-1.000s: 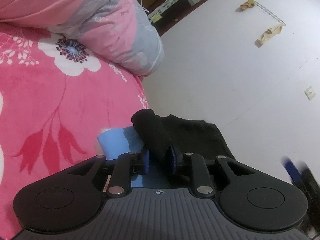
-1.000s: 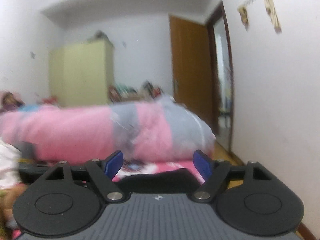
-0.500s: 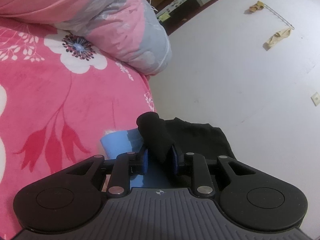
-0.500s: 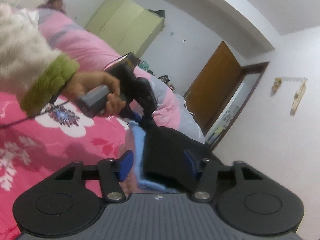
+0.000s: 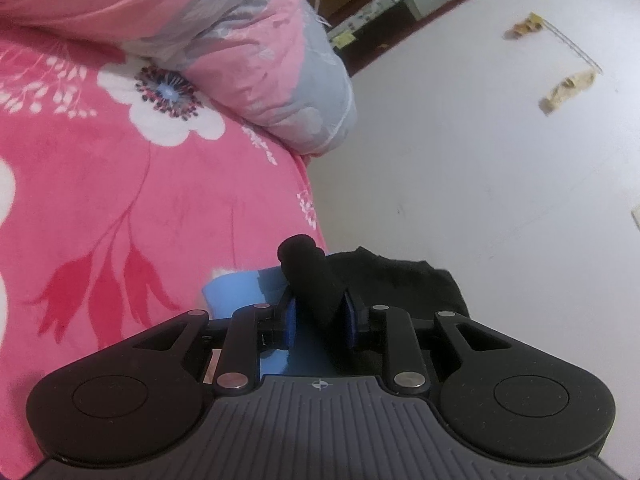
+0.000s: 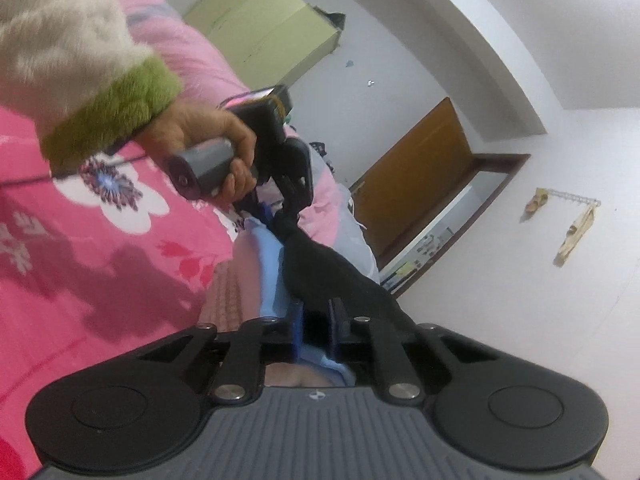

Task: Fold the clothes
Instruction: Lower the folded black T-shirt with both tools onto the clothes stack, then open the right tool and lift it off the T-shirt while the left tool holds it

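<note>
1. Left gripper (image 5: 320, 320): a bunched fold of the black garment (image 5: 400, 280) is pinched between narrowly set pads.
2. Right gripper (image 6: 316, 326): jaws just closed on the same garment (blue lining beside the pads).
3. No writing can be read.

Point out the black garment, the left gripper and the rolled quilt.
black garment (image 5: 312, 284): left wrist view, bunched fold between the pads.
left gripper (image 5: 319, 318): left wrist view, midway between its fingertips.
rolled quilt (image 5: 256, 64): left wrist view, pink and grey end.
</note>
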`<action>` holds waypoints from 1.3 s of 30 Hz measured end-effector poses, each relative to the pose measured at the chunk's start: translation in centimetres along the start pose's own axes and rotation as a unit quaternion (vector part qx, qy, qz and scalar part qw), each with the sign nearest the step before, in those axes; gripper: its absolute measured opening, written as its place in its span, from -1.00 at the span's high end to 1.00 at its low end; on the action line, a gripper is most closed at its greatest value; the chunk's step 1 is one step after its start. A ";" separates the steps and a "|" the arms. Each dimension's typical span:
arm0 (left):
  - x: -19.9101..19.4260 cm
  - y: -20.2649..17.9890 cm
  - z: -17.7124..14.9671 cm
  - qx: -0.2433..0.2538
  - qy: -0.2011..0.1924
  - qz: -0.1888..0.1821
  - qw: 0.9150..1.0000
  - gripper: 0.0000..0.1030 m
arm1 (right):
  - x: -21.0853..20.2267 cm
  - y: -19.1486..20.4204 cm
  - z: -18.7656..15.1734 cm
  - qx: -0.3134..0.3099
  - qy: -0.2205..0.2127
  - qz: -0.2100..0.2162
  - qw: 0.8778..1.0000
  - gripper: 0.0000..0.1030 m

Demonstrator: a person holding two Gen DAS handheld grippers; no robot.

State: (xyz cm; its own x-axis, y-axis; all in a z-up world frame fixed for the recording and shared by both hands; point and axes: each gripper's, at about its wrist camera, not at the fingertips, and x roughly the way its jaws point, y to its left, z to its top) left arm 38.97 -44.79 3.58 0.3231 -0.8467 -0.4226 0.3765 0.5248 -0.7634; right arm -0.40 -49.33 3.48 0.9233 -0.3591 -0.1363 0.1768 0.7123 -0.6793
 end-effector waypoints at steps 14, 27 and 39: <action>-2.0 -2.7 0.6 0.053 -0.068 -0.015 0.996 0.89 | -1.0 -1.9 1.5 0.069 -0.038 -0.011 0.997 0.95; -3.3 -1.7 0.8 0.067 -0.075 -0.030 0.994 0.89 | -2.1 -2.1 0.9 0.063 -0.062 0.007 0.996 0.95; -2.5 2.5 0.1 0.048 -0.074 0.049 0.995 -0.07 | -1.9 -2.7 -2.4 0.145 -0.010 0.079 0.986 0.83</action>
State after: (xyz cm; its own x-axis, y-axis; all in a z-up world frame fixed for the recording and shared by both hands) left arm 39.23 -41.29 2.78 0.4851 -0.7719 -0.4108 0.4153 0.6168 -0.6686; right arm -3.46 -52.00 3.82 0.9531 -0.2207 -0.2073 0.1186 0.9021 -0.4148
